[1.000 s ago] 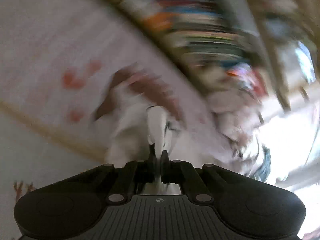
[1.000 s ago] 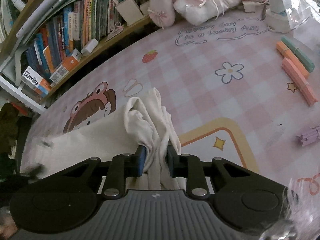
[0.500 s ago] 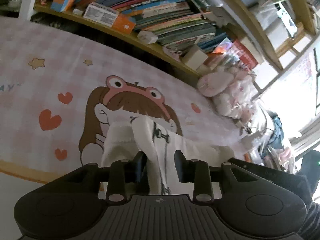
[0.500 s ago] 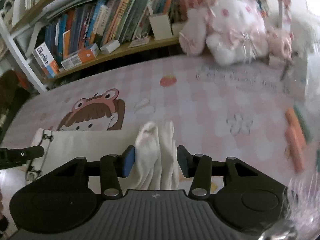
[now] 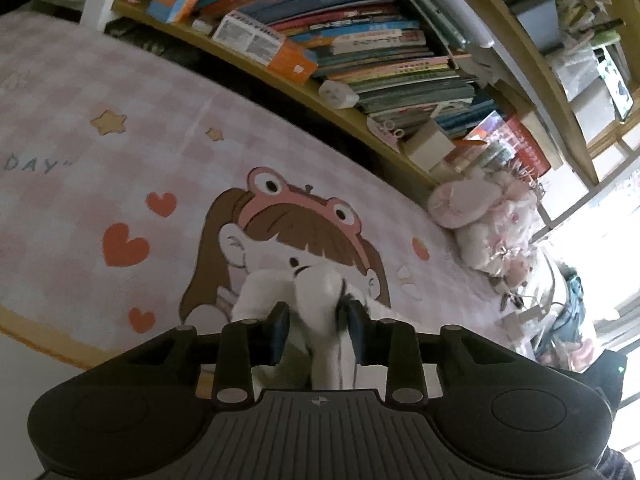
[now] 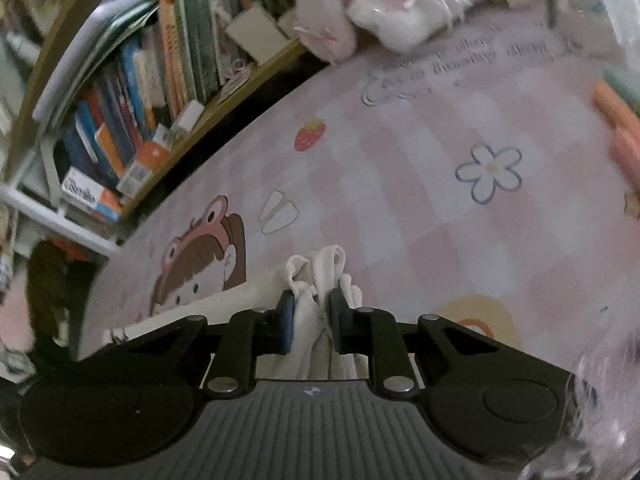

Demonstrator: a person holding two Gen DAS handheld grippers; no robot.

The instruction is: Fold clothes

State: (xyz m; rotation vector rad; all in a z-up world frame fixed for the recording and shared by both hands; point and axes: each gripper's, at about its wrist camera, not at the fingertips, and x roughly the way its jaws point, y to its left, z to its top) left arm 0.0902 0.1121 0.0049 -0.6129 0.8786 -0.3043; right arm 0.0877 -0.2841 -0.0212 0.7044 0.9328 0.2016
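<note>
1. Right wrist view: the white garment point(image 6: 316, 300) is bunched and pinched tight in the right hand-held gripper point(image 6: 311, 312), its rest trailing left over the pink counter point(image 6: 440, 208).
2. The left hand-held gripper point(image 5: 316, 320) stands partly apart around another bunch of garment; whether it grips, I cannot tell.
3. No neat fold shows; the fold looks mid-way.
4. No containers visible; the bookshelf point(image 5: 360, 52) holds books.

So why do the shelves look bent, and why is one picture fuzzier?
Left wrist view: the fisheye lens bows the bookshelf, and the window side is blown out white. Right wrist view: motion blur smears the plush toys and the mat lettering.
</note>
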